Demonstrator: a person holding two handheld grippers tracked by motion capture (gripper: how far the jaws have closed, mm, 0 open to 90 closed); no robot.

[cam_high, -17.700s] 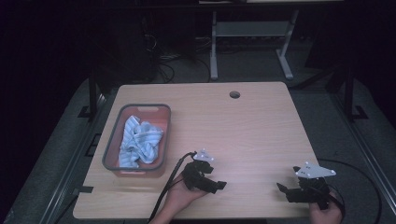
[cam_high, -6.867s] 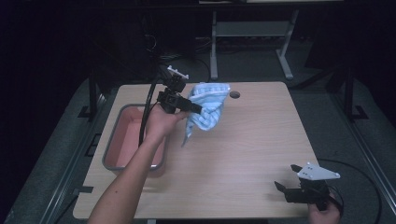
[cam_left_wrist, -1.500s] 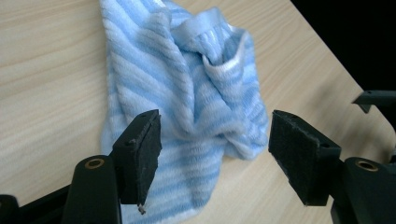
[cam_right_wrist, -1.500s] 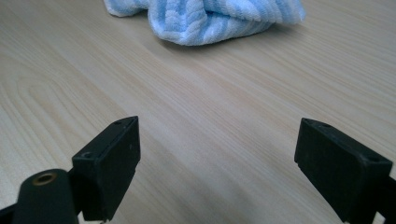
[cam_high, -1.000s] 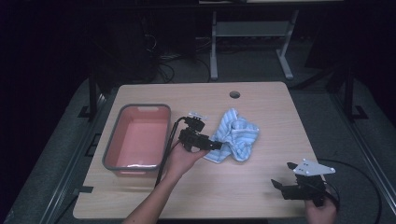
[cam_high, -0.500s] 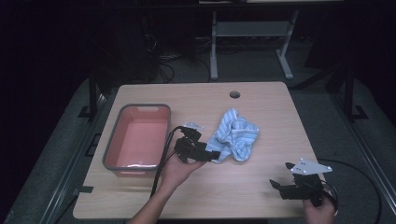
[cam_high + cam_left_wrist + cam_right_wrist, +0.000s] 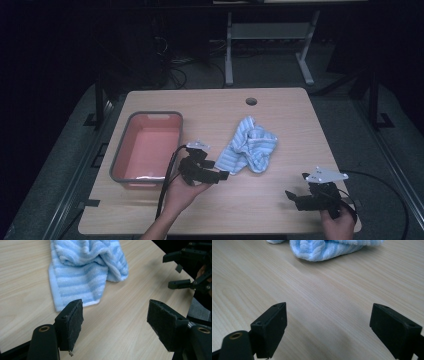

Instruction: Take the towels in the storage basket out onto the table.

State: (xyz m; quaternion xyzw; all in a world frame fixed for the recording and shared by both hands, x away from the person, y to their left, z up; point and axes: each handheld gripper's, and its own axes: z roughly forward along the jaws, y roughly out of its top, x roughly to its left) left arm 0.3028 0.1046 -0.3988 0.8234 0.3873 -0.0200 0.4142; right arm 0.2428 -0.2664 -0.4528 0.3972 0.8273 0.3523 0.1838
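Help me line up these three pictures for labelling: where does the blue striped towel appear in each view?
High view: the blue striped towel lies crumpled at table centre, right of the red bin.
Left gripper view: upper left, beyond the open jaws.
Right gripper view: along the top edge.
Shared landmark: the wooden tabletop under the towel.

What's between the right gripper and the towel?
Only bare wooden table, seen in the right gripper view; the towel lies ahead of the open right gripper.
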